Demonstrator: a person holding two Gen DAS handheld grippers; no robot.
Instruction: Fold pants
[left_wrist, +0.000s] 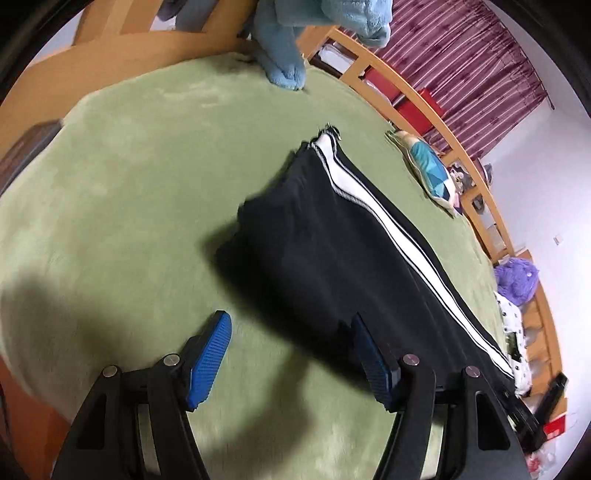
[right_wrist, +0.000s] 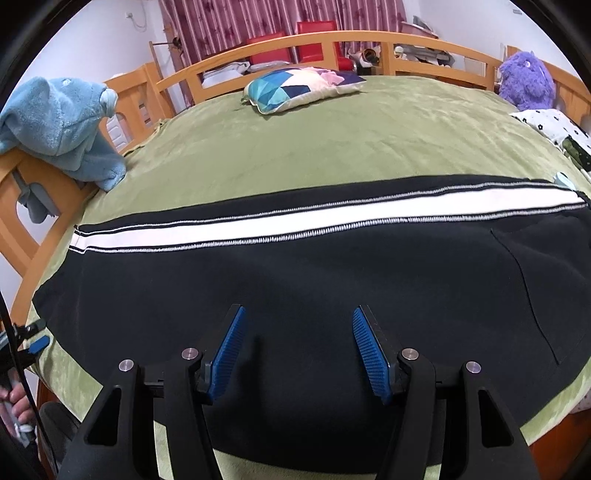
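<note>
Black pants (right_wrist: 295, 280) with a white side stripe (right_wrist: 258, 225) lie flat across the green bed cover (right_wrist: 332, 140). In the left wrist view the pants (left_wrist: 332, 243) run away from the camera, stripe on the right. My left gripper (left_wrist: 291, 325) is open and empty, just above the bed at the pants' near left edge; its right finger is over the fabric. My right gripper (right_wrist: 297, 321) is open and empty, hovering over the middle of the pants. The left gripper also shows at the left edge of the right wrist view (right_wrist: 35, 339).
A blue plush toy (right_wrist: 62, 125) hangs on the wooden bed rail (right_wrist: 332, 40). A patterned pillow (right_wrist: 295, 88) lies at the far side. A purple plush (right_wrist: 524, 79) and spotted cloth (right_wrist: 554, 125) sit at the right corner.
</note>
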